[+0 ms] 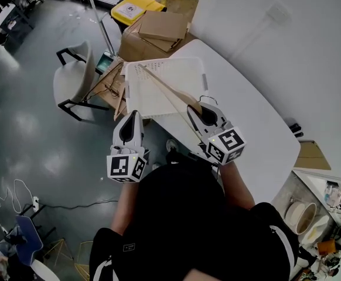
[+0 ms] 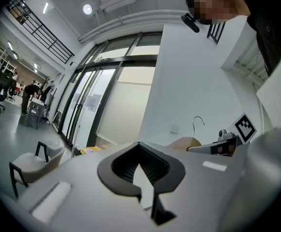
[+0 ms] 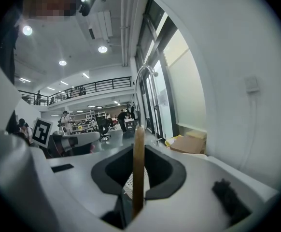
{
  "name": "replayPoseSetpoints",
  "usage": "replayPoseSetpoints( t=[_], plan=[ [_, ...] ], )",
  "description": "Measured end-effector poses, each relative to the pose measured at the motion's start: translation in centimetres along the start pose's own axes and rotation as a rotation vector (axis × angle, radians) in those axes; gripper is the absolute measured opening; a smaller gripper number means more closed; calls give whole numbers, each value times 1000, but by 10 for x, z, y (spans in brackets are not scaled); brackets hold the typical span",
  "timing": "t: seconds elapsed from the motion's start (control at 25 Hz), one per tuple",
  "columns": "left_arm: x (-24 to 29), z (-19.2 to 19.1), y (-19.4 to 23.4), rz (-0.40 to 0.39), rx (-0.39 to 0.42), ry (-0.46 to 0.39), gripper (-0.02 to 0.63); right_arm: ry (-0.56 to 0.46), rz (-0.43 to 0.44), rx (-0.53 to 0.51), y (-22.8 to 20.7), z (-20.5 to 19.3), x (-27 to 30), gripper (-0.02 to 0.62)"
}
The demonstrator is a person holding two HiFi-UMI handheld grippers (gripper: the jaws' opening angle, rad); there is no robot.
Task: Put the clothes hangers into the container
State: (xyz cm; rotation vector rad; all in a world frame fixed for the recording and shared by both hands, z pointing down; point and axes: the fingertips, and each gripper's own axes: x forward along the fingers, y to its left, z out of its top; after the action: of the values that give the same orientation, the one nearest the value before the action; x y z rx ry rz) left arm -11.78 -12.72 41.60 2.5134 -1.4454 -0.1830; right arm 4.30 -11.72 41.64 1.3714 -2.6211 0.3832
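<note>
**Wooden hanger held slantwise over the container**

The wooden clothes hanger (image 1: 167,86) is clamped at its broad near end by the right gripper (image 1: 200,107). In the right gripper view it is seen edge-on between the pads (image 3: 162,170), with the metal hook (image 3: 143,74) above. Its long axis runs from near right to far left, and its length is carried above the white perforated container (image 1: 153,107), which stands on the white table (image 1: 246,122) just beyond the gripper. The container lies far and slightly left of the tool, so the coming move is judged to be a lowering and release. The left gripper (image 1: 133,119) is held near left, off the table edge. Its jaws stand a narrow slit apart with nothing between them. The right gripper is the nearer one to the container.
</note>
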Motion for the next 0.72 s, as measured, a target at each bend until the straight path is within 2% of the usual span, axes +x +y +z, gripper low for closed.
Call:
replayPoseSetpoints(
  t=[0.72],
  plan=[
    [41,-11,17,43,-5,41,3,89,60,-25,-35,-7,41,63]
  ],
)
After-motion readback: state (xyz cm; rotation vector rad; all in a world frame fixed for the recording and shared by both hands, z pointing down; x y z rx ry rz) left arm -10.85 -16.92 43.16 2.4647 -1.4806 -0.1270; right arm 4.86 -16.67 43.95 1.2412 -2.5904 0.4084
